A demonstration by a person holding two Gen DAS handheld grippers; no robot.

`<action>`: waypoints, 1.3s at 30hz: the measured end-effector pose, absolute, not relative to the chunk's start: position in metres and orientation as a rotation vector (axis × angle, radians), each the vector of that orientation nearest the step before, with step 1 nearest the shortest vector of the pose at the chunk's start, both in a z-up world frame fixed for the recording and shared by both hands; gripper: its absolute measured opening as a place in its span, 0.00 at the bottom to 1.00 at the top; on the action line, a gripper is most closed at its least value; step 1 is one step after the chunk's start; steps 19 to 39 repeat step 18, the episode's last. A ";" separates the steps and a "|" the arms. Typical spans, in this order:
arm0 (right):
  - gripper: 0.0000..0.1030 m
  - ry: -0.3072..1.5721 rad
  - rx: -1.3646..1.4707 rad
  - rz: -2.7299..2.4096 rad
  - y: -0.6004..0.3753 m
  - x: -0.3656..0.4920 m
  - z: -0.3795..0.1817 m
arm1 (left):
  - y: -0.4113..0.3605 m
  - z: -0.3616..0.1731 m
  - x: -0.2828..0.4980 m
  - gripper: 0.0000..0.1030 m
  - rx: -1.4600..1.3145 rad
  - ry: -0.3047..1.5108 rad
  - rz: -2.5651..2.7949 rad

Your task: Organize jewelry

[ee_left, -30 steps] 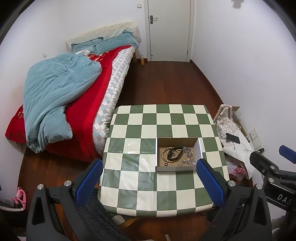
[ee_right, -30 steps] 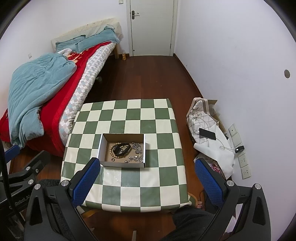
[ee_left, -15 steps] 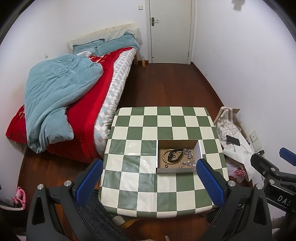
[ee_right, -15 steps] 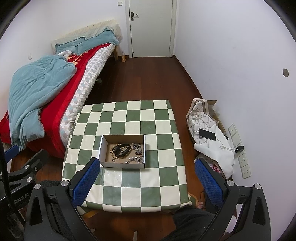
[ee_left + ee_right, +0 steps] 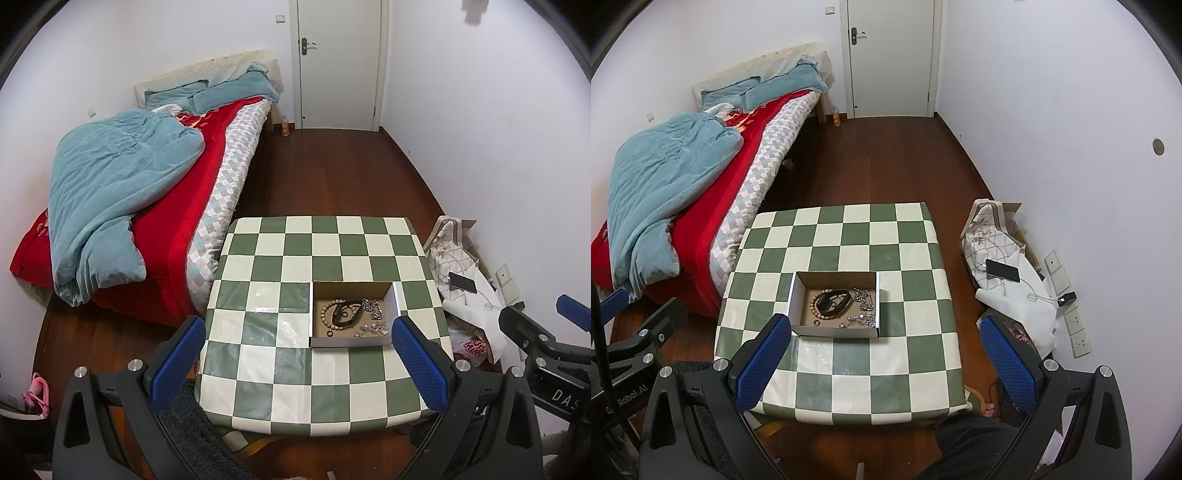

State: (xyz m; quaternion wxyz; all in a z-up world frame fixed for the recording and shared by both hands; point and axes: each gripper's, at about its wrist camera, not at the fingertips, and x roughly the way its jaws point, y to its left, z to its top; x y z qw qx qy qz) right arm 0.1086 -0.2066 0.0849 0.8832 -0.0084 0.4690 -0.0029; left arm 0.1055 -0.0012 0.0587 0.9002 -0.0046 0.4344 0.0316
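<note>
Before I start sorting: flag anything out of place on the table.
Nothing spilled or damaged. The jewelry lies jumbled in the open cardboard box: a dark band overlaps the bead bracelet, with silver chains heaped beside them.

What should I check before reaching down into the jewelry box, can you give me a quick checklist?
1. Left gripper jaws wide apart, nothing held: ok.
2. Right gripper jaws wide apart, nothing held: ok.
3. Cardboard box flat on the checkered table, top uncovered: ok.
4. Bead bracelet, black band and silver chains lie separately: not ok, bracelet and band overlap.
5. Chains free of tangles: cannot tell.
</note>
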 end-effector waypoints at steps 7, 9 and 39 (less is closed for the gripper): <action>1.00 0.976 -0.016 -0.006 -0.206 0.108 0.085 | -0.003 0.061 0.106 1.00 -0.007 0.894 0.066; 1.00 0.974 -0.016 -0.007 -0.206 0.108 0.086 | -0.004 0.061 0.107 1.00 -0.005 0.893 0.067; 1.00 0.977 -0.014 -0.006 -0.206 0.108 0.087 | -0.003 0.066 0.107 1.00 -0.007 0.886 0.060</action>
